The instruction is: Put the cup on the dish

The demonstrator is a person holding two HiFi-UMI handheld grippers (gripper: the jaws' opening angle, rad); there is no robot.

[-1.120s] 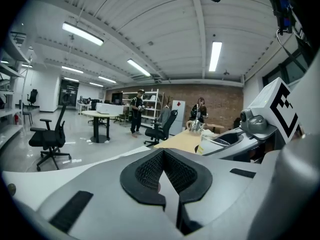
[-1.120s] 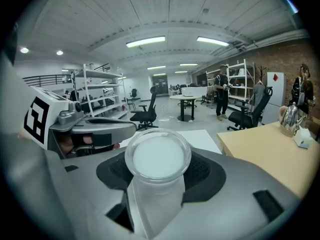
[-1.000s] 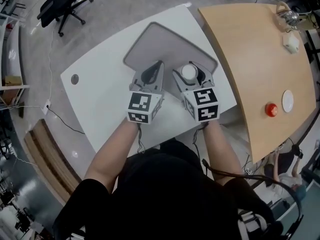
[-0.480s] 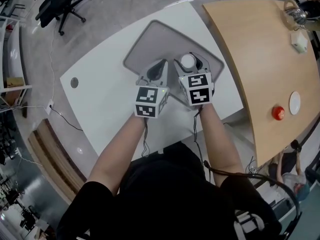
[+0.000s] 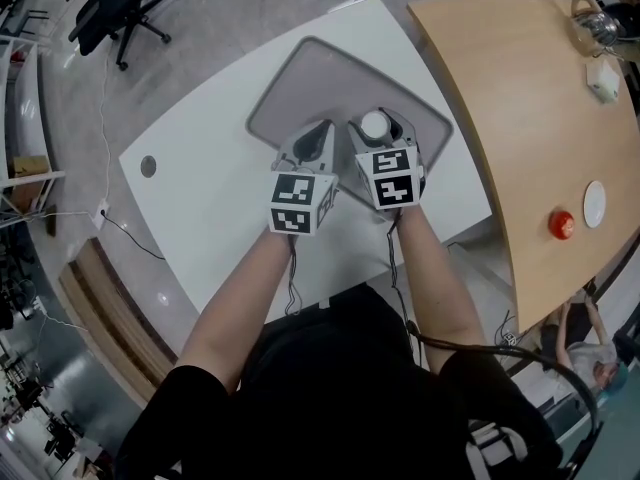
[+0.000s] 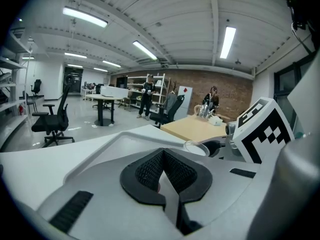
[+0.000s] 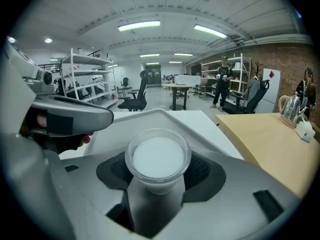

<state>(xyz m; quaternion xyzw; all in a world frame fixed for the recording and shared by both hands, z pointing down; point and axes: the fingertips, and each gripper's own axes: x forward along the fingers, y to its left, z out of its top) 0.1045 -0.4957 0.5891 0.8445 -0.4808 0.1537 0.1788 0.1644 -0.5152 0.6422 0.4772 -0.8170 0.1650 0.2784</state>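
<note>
My right gripper (image 5: pixel 378 126) is shut on a clear plastic cup (image 5: pixel 374 125) with a white inside. It holds the cup upright above the near right part of a grey tray (image 5: pixel 320 73) on the white table (image 5: pixel 205 183). In the right gripper view the cup (image 7: pixel 157 156) sits between the dark pads (image 7: pixel 207 171). My left gripper (image 5: pixel 318 136) is shut and empty, close beside it on the left. From the left gripper view the cup's rim (image 6: pixel 196 147) shows to the right. A small white round dish (image 5: pixel 594 204) lies on the wooden table, far right.
A wooden table (image 5: pixel 510 98) adjoins the white one on the right, with a red round object (image 5: pixel 561 224) next to the dish. A kettle (image 5: pixel 597 28) and a white box (image 5: pixel 606 80) stand at its far end. An office chair (image 5: pixel 115 3) stands at the far left.
Both grippers have moved a little farther out over the grey tray, the cup going with the right one. In the last half second they barely shift.
</note>
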